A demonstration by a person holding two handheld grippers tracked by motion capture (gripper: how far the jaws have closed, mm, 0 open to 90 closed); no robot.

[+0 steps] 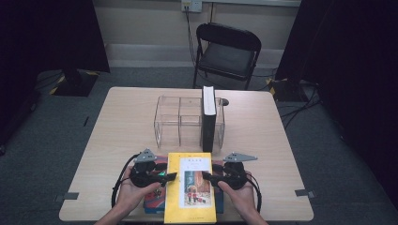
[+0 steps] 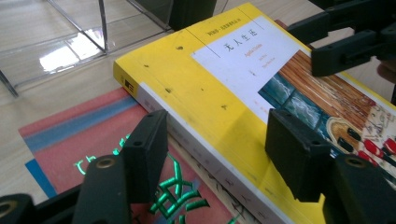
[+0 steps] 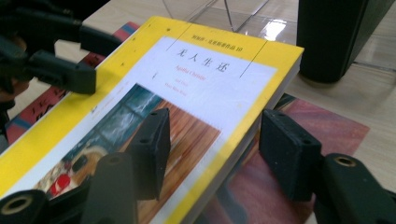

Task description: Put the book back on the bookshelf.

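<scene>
A yellow paperback point(image 1: 190, 187) lies face up at the table's front edge, on top of a red and blue book point(image 1: 152, 201). My left gripper point(image 1: 171, 177) reaches in at its left edge and my right gripper point(image 1: 206, 177) at its right edge. In the left gripper view the gripper point(image 2: 219, 154) straddles the spine of the yellow book point(image 2: 224, 79), one pad over the cover, the other over the red book point(image 2: 79, 135), with a gap. In the right gripper view the gripper point(image 3: 219, 149) straddles the page edge of the yellow book point(image 3: 187, 79) the same way. Both are open.
A clear acrylic divider rack point(image 1: 180, 117) stands mid-table, with a black book point(image 1: 208, 119) upright in its right slot. A black folding chair point(image 1: 227, 51) stands behind the table. Bare tabletop point(image 1: 117, 131) lies on both sides of the rack.
</scene>
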